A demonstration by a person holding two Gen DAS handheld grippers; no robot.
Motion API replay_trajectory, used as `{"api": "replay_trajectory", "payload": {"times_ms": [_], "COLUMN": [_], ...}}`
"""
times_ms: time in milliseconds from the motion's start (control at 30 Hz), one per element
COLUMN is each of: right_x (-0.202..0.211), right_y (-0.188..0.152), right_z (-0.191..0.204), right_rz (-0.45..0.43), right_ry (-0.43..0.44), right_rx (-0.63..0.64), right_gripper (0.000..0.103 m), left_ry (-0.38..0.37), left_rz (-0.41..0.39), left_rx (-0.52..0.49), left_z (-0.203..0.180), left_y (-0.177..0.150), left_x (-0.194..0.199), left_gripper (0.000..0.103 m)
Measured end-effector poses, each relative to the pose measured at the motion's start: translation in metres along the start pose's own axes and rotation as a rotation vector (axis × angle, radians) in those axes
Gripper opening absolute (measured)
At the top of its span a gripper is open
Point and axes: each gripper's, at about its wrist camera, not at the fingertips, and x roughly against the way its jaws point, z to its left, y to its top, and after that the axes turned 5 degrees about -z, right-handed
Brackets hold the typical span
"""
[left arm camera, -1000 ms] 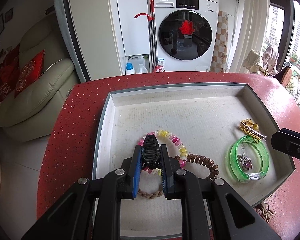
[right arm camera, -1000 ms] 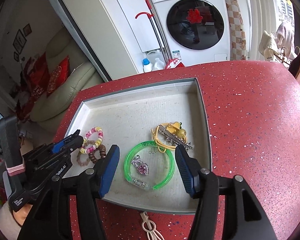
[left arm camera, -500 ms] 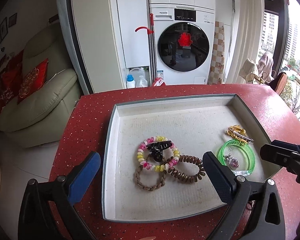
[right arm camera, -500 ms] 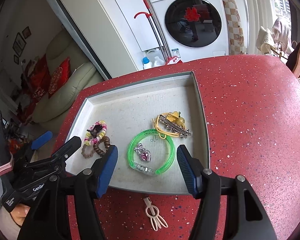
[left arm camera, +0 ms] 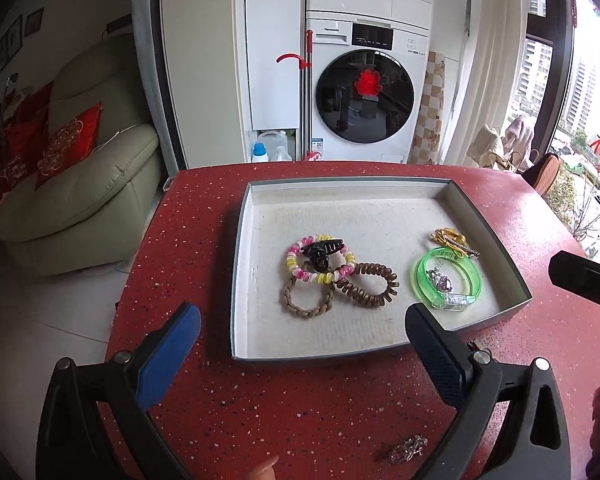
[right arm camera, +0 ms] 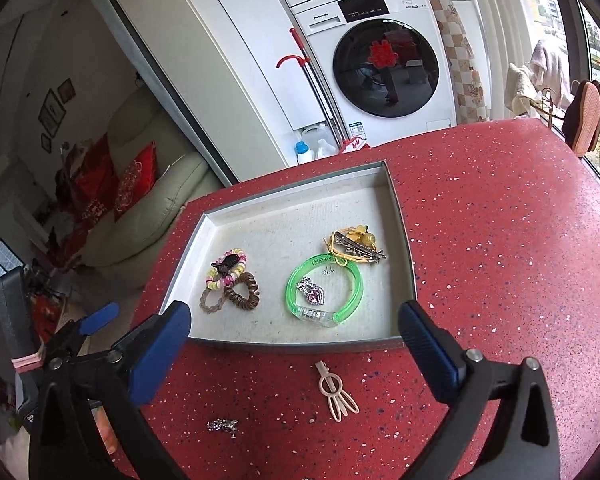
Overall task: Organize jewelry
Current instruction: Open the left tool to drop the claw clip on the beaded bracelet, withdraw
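Left tongs (left arm camera: 302,346) agape; right tongs (right arm camera: 296,334) opening, empty, angled down.

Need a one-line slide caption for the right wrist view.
Open right gripper above red table; tray holds green bangle; beige clip outside.

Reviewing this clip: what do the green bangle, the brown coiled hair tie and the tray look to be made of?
Green bangle: translucent glossy plastic, light glows through it. Brown coiled hair tie: likely springy plastic, shiny ridged spirals. Tray: probably cardboard, thin grey walls, matte off-white textured floor.
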Motion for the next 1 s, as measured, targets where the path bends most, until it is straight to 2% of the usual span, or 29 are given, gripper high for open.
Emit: {"api": "replay_trajectory", "payload": {"times_ms": [133,333,533,700,1000], "right_x": [0.013,0.023,0.034,0.038,0.039], "right_y": [-0.006,-0.017,-0.027,-0.042,-0.072], "right_z": [0.002,0.007,0.010,0.007,-0.005], "right_rz": [-0.027,-0.007,0.045,0.091,0.166], "right_ry": [0.009,0.011,-0.021,-0.047,-0.080], "right_rx": [-0.013,0.002,0.030,0.062,0.072], "right_gripper": [0.103,0.103,0.103,0.103,0.103], "left_ry": [-0.001,-0.005,-0.004,0.029,-0.010], "left_rz": [0.003,0.006,0.014,0.014,0.072], "left_rx": [-0.013,-0.049,-0.101,-0.130,-0.132], "left_z": [-0.002,-0.008,-0.015,-0.018,-0.019], "left_y": [-0.013,-0.034,-0.053,-0.068,-0.092], "left_x": [0.016,0.038,0.050,0.055,0.055], "left_gripper": [0.103,0.103,0.103,0.103,0.103]}}
